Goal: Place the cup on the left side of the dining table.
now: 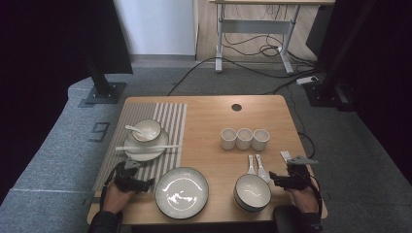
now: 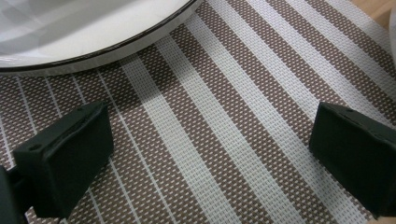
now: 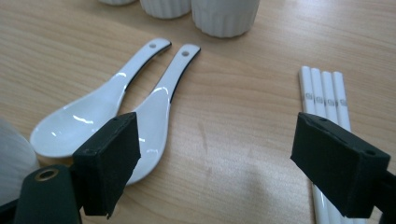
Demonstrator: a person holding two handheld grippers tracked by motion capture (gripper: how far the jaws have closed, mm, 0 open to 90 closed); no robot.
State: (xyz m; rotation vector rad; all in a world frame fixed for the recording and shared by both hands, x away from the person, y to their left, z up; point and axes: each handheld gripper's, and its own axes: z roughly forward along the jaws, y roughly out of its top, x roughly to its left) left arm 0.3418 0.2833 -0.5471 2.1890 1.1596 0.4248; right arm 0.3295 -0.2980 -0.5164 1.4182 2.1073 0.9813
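My left gripper (image 1: 130, 171) (image 2: 210, 154) rests open over the striped placemat (image 1: 167, 121) (image 2: 224, 116), just short of a white plate (image 1: 145, 151) (image 2: 70, 32) with a dark rim. That plate carries a small bowl (image 1: 147, 129), a spoon and a pair of white chopsticks (image 1: 145, 147). At the table's front right my right gripper (image 1: 288, 171) (image 3: 215, 154) stands open over bare wood. Two white spoons (image 1: 256, 166) (image 3: 116, 107) lie to its left and several white chopsticks (image 1: 285, 156) (image 3: 327, 93) to its right. Nothing is between either pair of jaws.
A large empty plate (image 1: 181, 191) sits at the front centre, with a deep bowl (image 1: 252, 192) (image 3: 14, 154) to its right. Three white cups (image 1: 244, 138) (image 3: 224, 16) stand in a row mid-table. The wooden table (image 1: 218, 116) ends close behind both hands.
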